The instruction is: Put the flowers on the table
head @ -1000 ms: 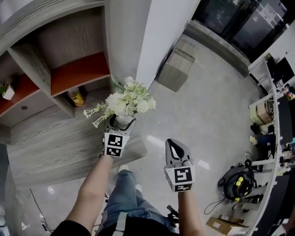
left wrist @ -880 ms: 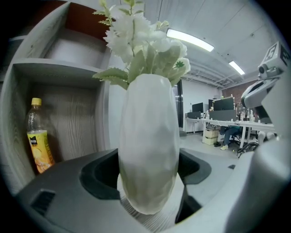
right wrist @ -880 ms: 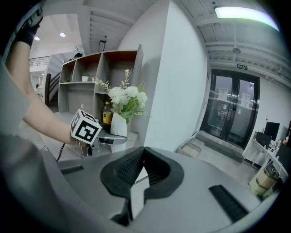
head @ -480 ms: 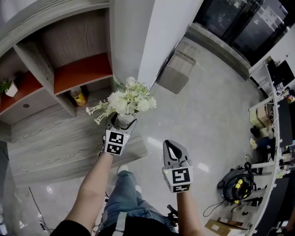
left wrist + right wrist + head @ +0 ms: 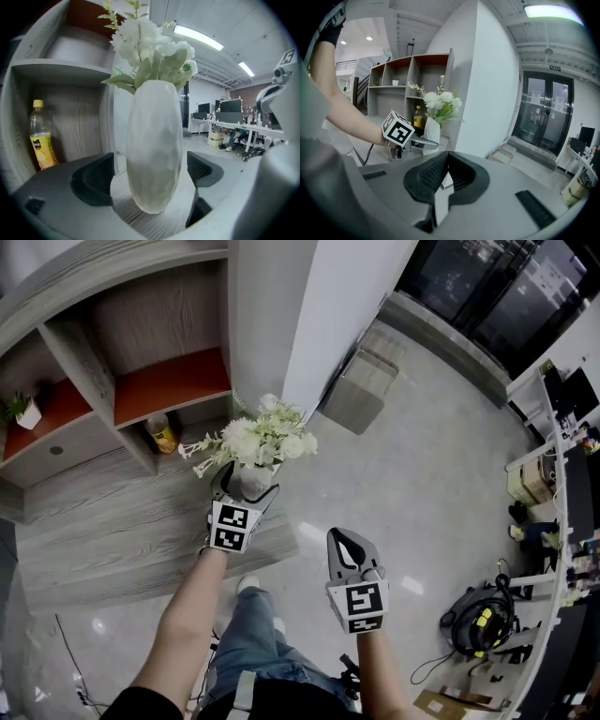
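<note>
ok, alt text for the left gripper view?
A white vase of flowers stands on the grey table between the jaws of the left gripper, which are opening and touch it on neither side. A yellow bottle stands in the shelf at left.

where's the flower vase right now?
Head view, left of centre: the white vase stands on the wooden table near its right end, between the opening jaws of the left gripper, yellow drink bottle to its left.

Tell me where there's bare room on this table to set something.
The table is bare left of the vase, toward its left end. Crowded at the right corner: left tool opening around the vase, bottle in the cubby behind.
</note>
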The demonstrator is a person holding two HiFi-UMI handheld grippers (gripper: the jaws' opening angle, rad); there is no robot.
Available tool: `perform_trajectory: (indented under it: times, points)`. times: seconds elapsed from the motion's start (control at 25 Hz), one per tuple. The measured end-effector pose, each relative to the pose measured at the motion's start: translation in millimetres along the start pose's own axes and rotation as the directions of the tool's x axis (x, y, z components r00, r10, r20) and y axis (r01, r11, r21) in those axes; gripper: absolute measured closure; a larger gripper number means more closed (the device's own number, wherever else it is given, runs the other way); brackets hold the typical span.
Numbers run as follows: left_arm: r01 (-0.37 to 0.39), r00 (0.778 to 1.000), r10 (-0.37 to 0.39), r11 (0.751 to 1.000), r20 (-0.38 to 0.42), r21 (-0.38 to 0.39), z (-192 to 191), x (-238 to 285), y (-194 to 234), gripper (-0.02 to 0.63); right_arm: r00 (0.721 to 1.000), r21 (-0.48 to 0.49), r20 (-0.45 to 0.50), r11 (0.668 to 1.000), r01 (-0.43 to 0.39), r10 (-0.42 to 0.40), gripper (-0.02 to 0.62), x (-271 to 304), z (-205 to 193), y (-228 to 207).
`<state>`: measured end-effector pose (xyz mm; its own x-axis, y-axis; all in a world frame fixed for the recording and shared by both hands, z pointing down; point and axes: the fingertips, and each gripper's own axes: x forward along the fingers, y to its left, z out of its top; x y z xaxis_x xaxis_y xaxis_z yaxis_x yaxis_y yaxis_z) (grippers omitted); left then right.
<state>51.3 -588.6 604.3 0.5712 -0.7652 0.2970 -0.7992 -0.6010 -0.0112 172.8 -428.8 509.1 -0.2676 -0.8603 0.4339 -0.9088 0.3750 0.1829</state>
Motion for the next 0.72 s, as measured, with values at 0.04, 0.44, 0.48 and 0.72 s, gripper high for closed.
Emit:
perform_trajectory:
  times: [0.04, 0.44, 0.48, 0.72]
  points:
    - [0.000, 1.000, 0.000, 1.000, 0.003, 0.001, 1, -2, 0, 0.132, 1.000, -0.001, 0.005, 1.000, -0.002, 0.002, 0.580, 0, 2, 0]
    - [-0.037, 0.998, 0.036, 0.999, 0.043, 0.017, 23, -37, -3, 0.124, 0.996, -0.017, 0.087, 0.999, -0.035, 0.036, 0.580, -9, 30, 10]
    - [-0.043, 0.998, 0.042, 0.999, 0.049, 0.020, 27, -42, -3, 0.124, 0.995, -0.010, 0.096, 0.999, -0.038, 0.039, 0.580, -11, 33, 10]
    - [-0.087, 0.994, 0.083, 0.995, 0.077, 0.040, 48, -74, -6, 0.124, 0.985, 0.057, 0.161, 0.996, -0.067, 0.057, 0.580, -32, 50, 12]
